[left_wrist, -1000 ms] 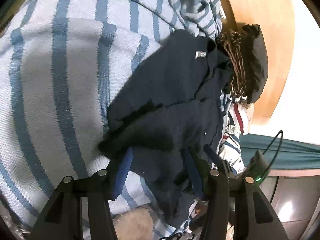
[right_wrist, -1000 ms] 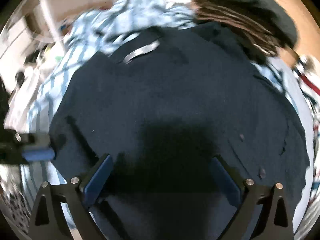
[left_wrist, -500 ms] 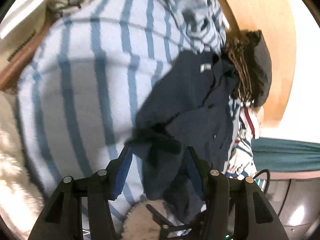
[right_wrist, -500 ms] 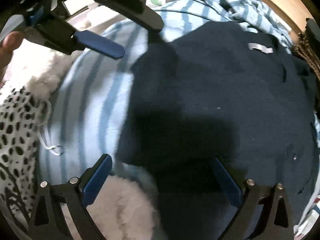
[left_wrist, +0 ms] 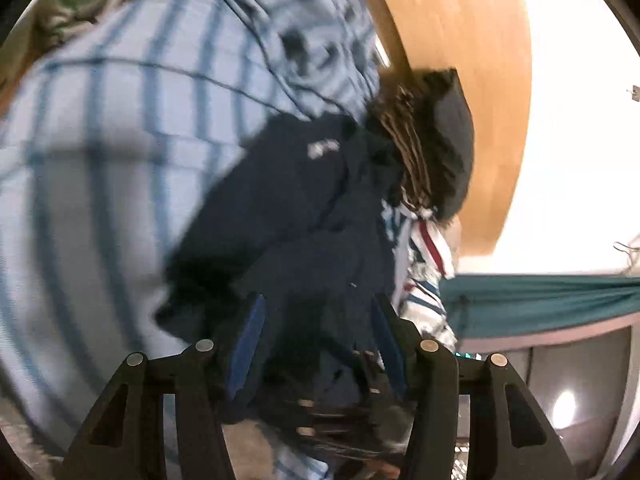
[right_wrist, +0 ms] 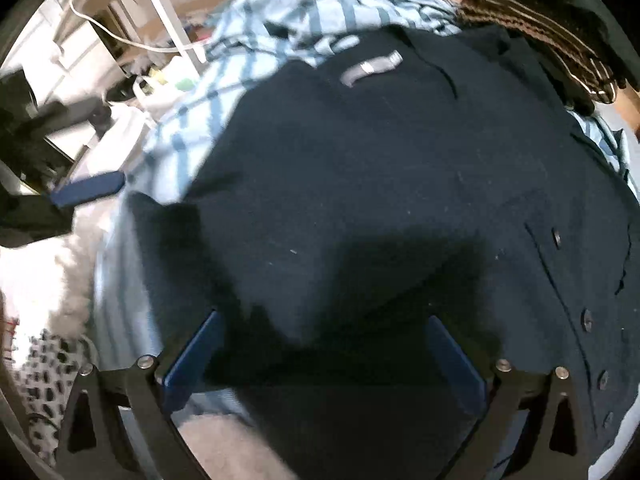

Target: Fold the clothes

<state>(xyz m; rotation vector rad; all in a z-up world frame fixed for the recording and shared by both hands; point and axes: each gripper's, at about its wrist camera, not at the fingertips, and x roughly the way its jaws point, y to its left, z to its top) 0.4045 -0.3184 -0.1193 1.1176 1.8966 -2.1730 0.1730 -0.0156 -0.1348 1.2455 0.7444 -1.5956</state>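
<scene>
A dark navy buttoned garment (right_wrist: 380, 184) with a grey neck label lies spread on a blue-and-white striped blanket (left_wrist: 100, 160); it also shows in the left wrist view (left_wrist: 304, 208). My left gripper (left_wrist: 316, 312) is open, its blue pads on either side of a bunched fold of the navy cloth. My right gripper (right_wrist: 324, 332) is open wide, low over the garment's near edge. A blue finger of the left gripper (right_wrist: 90, 192) shows at the left of the right wrist view.
A brown knit and a black garment (left_wrist: 436, 148) are piled at the head of the bed by the wooden headboard (left_wrist: 460, 40). A red-white-blue striped garment (left_wrist: 424, 264) lies beside them. White fluffy and leopard-print cloth (right_wrist: 44, 320) lies at the left.
The left gripper has moved right and in over the navy cloth's bunched edge. The right view has swung back over the middle of the garment. Both stay open.
</scene>
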